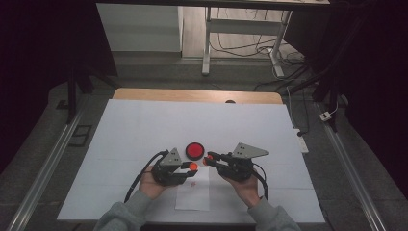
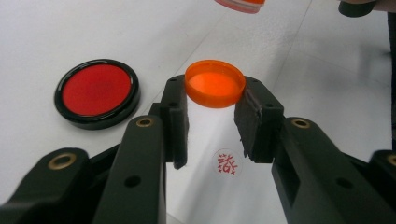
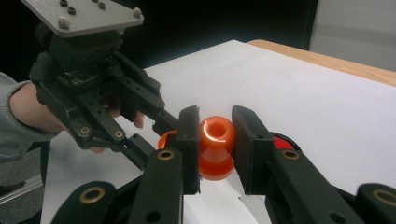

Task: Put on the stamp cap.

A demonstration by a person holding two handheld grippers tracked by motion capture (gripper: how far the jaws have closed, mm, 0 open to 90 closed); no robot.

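Left claw [image 2: 212,112] clamped on a shallow orange cap [image 2: 215,83], held hollow side up by its rim between the two black jaws, just above the white sheet of paper [image 1: 193,195] on the white-covered bench [image 1: 134,125]. Right claw [image 3: 215,140] pinched shut on an orange stamp [image 3: 216,147] with a rounded knob, raised off the bench and close to the left claw's tip, the two claws facing each other tip to tip in the high view. Round red ink pad [image 1: 195,150] in a black case lying open on the bench just beyond both claws. Small red seal print [image 2: 228,163] on the paper, under the left claw's jaws
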